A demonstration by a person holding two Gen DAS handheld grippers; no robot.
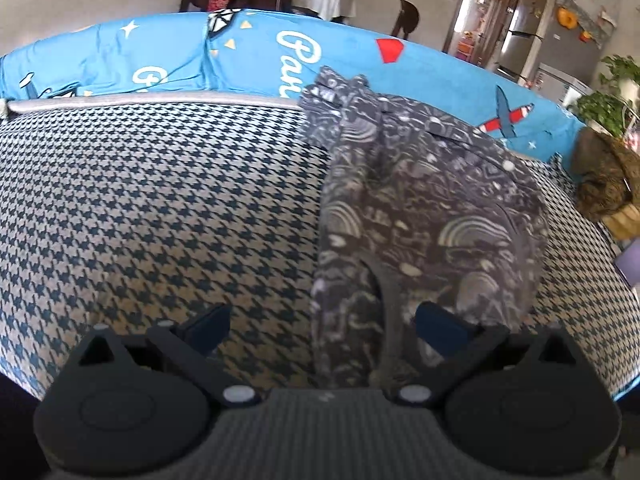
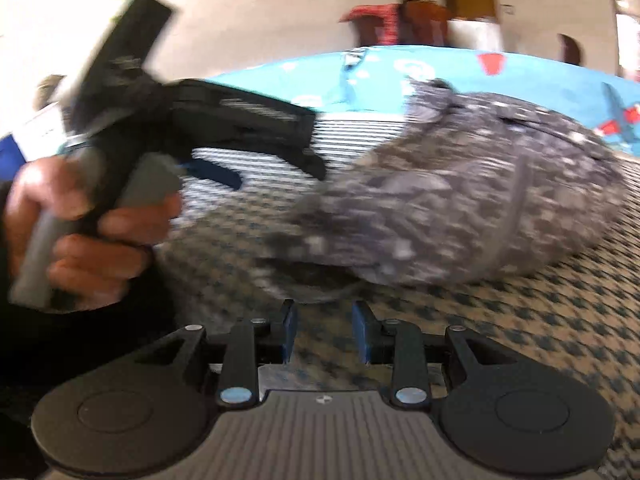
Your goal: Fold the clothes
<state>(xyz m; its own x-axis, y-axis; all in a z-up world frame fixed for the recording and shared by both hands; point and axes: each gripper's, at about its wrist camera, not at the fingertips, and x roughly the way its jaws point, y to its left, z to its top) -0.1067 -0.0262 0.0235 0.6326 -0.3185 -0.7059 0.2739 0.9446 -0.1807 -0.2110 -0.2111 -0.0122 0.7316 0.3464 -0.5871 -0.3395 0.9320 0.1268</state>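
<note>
Left gripper (image 1: 322, 330) jaws wide over patterned garment (image 1: 420, 216); blue pillow (image 1: 256, 56) behind.

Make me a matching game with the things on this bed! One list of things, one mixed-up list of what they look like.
Things:
1. patterned garment
2. bed cover
3. blue sheet
4. left gripper

Looks:
A. bright, with stars and planes
B. wide open, nothing pinched
C. dark grey with rainbows
D. houndstooth checks

Pairs: 1-C, 2-D, 3-A, 4-B
</note>
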